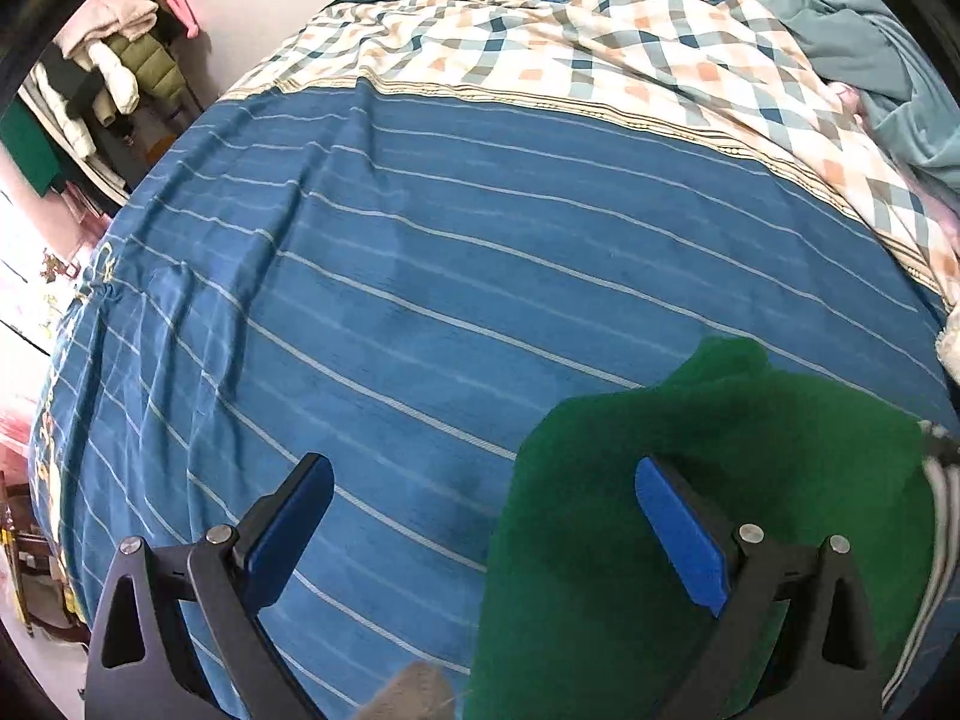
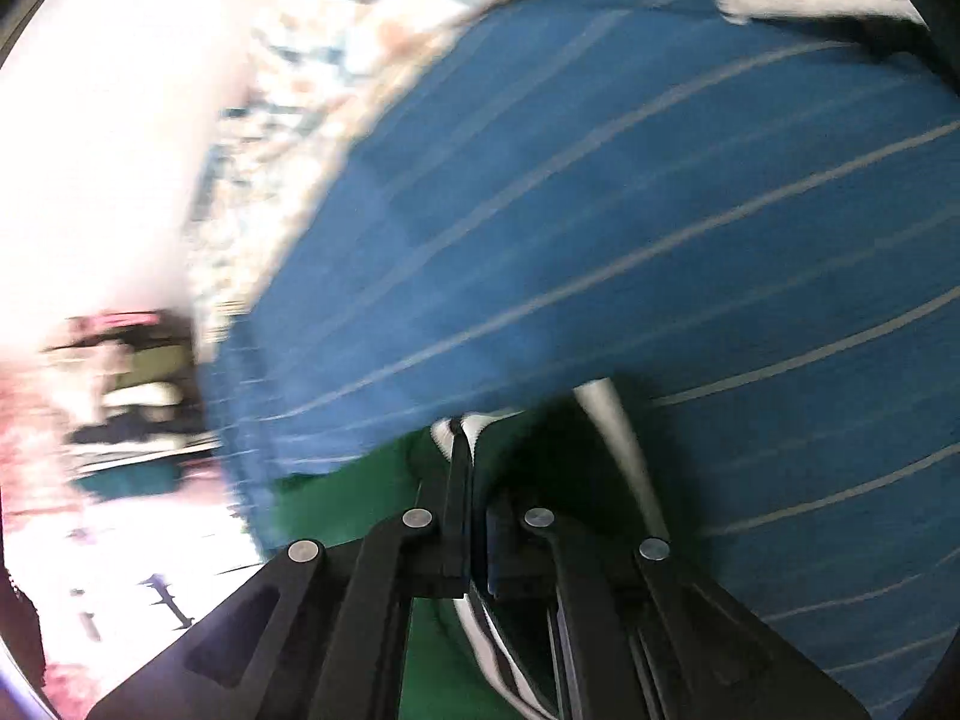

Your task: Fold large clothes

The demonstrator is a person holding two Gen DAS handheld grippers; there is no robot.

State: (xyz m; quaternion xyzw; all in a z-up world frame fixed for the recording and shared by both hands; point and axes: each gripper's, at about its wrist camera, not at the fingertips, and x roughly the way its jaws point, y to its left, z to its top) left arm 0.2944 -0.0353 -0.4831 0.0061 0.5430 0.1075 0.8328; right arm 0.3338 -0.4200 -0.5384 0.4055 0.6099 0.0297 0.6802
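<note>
1. Left gripper (image 1: pixel 483 531): jaws spread wide, nothing between the blue pads (image 1: pixel 684 531). It hangs above the bed, pointing steeply down; the left finger is over bare sheet, the right finger over green cloth

2. Right gripper (image 2: pixel 470 483): jaws closed to a narrow slit, clamped on the garment. A white-striped edge (image 2: pixel 447 432) shows at the fingertips and more of it runs down between the fingers. This view is blurred, so finer detail cannot be told

3. Garment (image 1: pixel 690 540): green cloth with a white-striped trim. In the left wrist view it fills the lower right, lying over the sheet, with the trim (image 1: pixel 936 540) at its right edge. In the right wrist view the green cloth (image 2: pixel 360 492) sits left of and under the gripper, and a pale band (image 2: pixel 618 438) runs down past the right finger

4. Grey cloth (image 1: pixel 414 693): a small piece at the bottom edge of the left wrist view, between the fingers; what it is cannot be told

5. Sheet (image 1: pixel 420 276): blue with thin white stripes, lightly creased, covering the near part of the bed

6. Plaid cover (image 1: pixel 540 42): white, blue and orange check, beyond the sheet

7. Teal blanket (image 1: pixel 864 42): bunched at the far right

8. Hanging clothes (image 1: pixel 114 66): far left, against the wall
</note>
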